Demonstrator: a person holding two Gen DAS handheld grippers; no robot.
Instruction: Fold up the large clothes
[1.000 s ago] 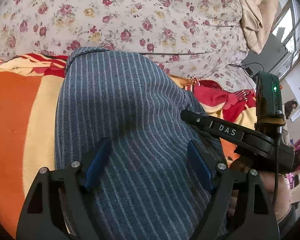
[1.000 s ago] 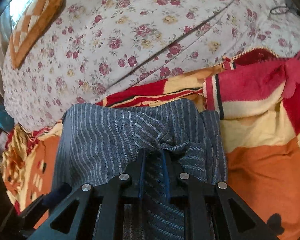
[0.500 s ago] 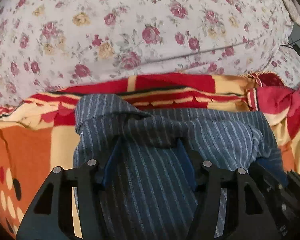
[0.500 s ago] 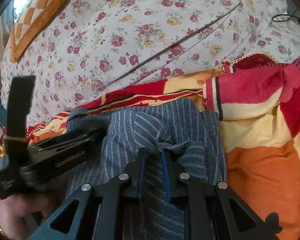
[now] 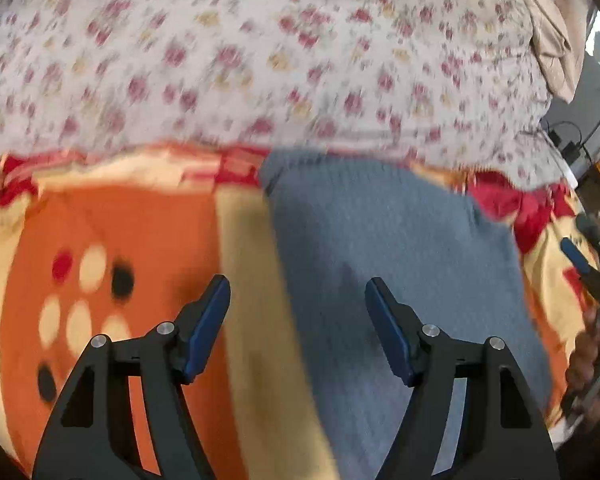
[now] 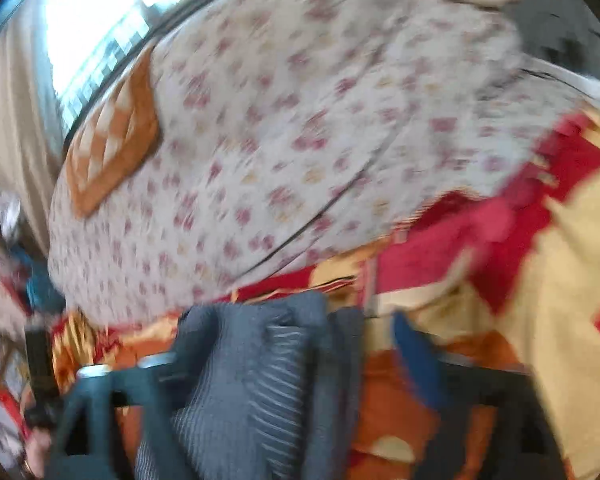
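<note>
Both grippers, left gripper [image 5: 298, 320] and right gripper [image 6: 288, 360], have released the striped garment [image 5: 388, 264].

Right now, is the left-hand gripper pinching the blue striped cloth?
No. In the left wrist view the left gripper has its jaws spread wide, with the blue striped garment lying loose on the orange blanket below.

Daylight is pouring through the window [image 6: 96, 28], blowing it out to white glare in the right wrist view. Both views are smearing with motion blur; the floral sheet [image 5: 260, 60] is losing its pattern. Fisheye distortion is bending the edges, and dark vignetting is filling the corners.
</note>
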